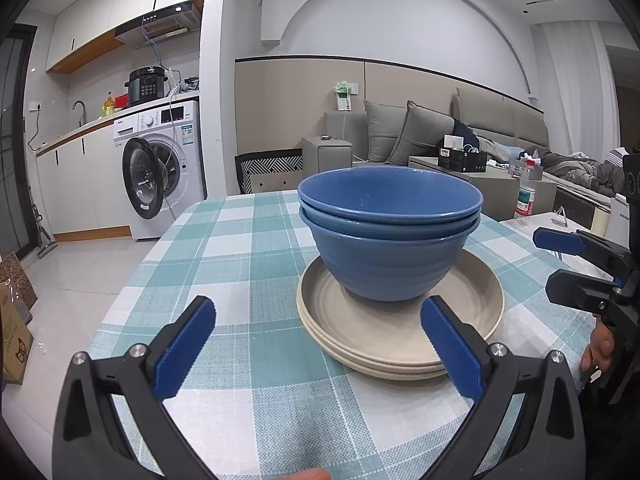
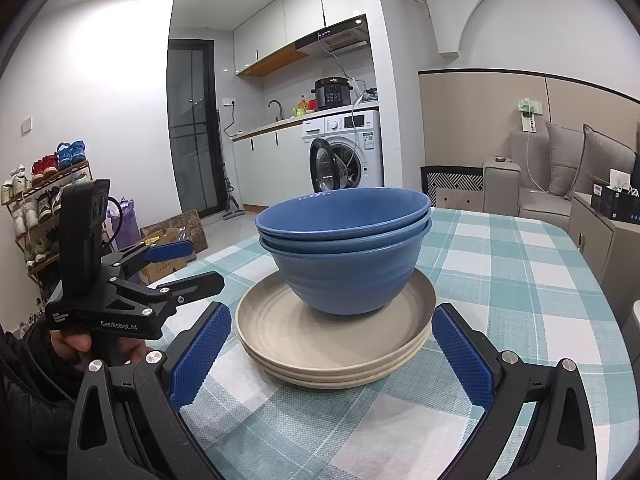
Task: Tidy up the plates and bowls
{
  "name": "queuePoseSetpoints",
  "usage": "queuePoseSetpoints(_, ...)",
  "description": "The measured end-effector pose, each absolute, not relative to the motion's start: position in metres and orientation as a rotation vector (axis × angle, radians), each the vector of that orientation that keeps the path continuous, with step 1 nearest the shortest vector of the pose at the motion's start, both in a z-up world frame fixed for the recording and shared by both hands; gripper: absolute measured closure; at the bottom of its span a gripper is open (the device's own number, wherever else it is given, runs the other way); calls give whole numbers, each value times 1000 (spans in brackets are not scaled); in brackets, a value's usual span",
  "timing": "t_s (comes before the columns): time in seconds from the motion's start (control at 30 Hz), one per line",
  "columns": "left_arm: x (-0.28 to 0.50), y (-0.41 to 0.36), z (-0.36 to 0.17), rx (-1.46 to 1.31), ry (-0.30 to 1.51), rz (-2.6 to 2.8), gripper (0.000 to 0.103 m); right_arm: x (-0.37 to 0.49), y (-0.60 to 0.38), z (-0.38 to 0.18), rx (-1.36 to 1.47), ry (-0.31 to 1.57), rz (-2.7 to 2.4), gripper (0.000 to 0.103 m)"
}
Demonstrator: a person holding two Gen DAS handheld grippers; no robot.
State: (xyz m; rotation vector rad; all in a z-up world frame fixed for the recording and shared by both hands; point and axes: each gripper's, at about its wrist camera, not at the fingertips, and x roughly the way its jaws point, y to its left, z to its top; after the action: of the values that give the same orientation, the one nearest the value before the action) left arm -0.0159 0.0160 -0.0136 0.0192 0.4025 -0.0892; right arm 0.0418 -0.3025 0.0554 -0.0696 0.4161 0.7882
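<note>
Both tongs [image 1: 316, 344] [image 2: 332, 344] released; stacked bowls [image 1: 388, 240] on plates [image 1: 400, 320], bottle [image 1: 526, 196] behind.

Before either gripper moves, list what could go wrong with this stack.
1. The blue bowls sit off-centre on the beige plates, so a nudge may slide them.
2. The plates lie unevenly stacked; lifting only one rim could tip everything.
3. The left gripper and right gripper are both open and close by, so they might collide.
</note>
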Motion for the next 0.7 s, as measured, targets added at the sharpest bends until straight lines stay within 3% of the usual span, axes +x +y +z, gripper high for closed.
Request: queuePoseSetpoints(0.7,-16,15,-15,24,404,-92,0,41,-302,55,-71,416,795,1)
